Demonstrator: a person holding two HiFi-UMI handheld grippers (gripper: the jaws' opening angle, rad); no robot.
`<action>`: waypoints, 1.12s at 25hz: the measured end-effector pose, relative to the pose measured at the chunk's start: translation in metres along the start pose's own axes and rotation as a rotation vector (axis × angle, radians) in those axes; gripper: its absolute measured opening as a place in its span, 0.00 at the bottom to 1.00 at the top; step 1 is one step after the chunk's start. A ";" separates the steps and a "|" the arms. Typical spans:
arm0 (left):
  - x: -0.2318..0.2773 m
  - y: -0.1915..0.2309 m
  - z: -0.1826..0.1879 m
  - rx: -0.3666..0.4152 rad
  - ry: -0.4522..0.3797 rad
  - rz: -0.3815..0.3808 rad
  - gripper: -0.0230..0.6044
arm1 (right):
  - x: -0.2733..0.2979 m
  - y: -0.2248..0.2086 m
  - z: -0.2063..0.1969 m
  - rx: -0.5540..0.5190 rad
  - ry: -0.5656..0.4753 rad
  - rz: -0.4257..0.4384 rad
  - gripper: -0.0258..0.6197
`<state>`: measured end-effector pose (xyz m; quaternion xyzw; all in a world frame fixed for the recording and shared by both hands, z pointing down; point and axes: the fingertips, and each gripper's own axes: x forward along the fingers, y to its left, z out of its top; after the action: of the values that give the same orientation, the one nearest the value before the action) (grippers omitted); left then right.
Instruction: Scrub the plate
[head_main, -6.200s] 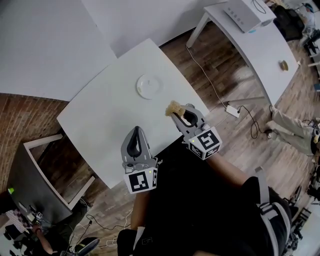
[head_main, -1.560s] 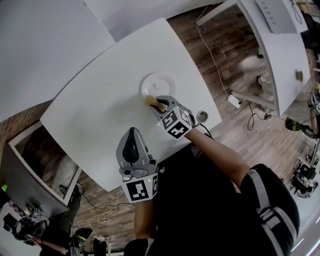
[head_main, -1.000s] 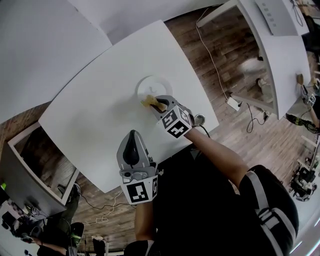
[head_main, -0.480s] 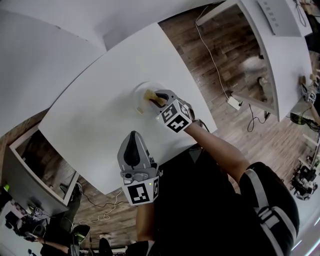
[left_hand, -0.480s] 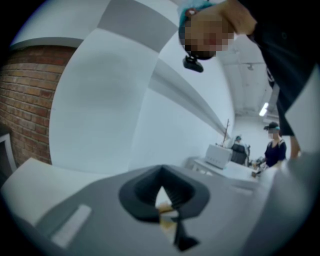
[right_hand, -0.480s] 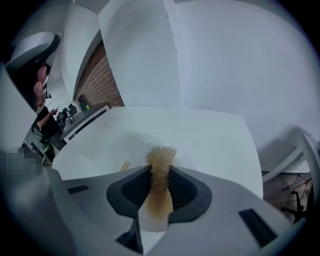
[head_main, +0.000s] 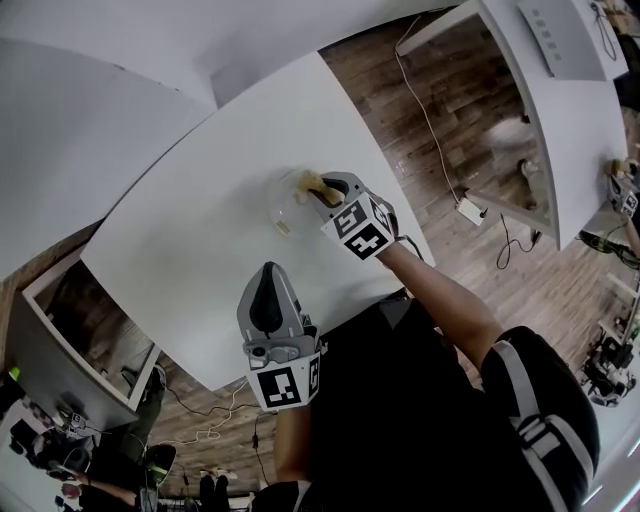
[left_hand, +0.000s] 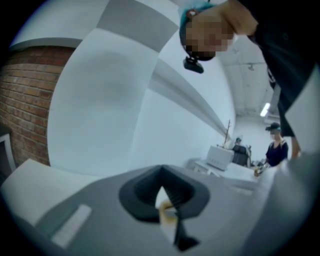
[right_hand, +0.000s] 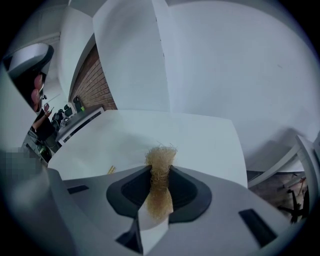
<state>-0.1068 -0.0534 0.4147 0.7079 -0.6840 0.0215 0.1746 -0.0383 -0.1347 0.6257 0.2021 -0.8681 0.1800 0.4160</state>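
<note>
Counter, white and rectangular (head_main: 200, 250), carrying a round white plate (head_main: 283, 205) toward its right side. Left tool (head_main: 267, 285), jaws together and empty, hangs near the person, well apart from the plate. Right tool (head_main: 322, 188), jaws clamped on a tan fibrous scrubbing pad (right_hand: 161, 162), holds the tuft at the plate's right rim; contact cannot be confirmed. For a sound scrub, the pad is best pressed down and swept in overlapping circles; the unsteadied plate may slide.
</note>
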 end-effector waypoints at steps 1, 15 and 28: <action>0.000 0.000 0.000 0.000 0.000 -0.002 0.04 | -0.001 -0.001 0.000 0.002 0.000 -0.007 0.17; -0.010 0.008 0.001 -0.001 -0.012 -0.029 0.04 | -0.014 -0.003 -0.021 0.053 0.028 -0.075 0.17; -0.041 0.024 -0.002 -0.002 -0.020 -0.022 0.04 | -0.004 0.046 -0.030 0.039 0.049 -0.045 0.17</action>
<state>-0.1323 -0.0132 0.4110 0.7154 -0.6779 0.0119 0.1686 -0.0397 -0.0807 0.6332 0.2254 -0.8492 0.1925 0.4370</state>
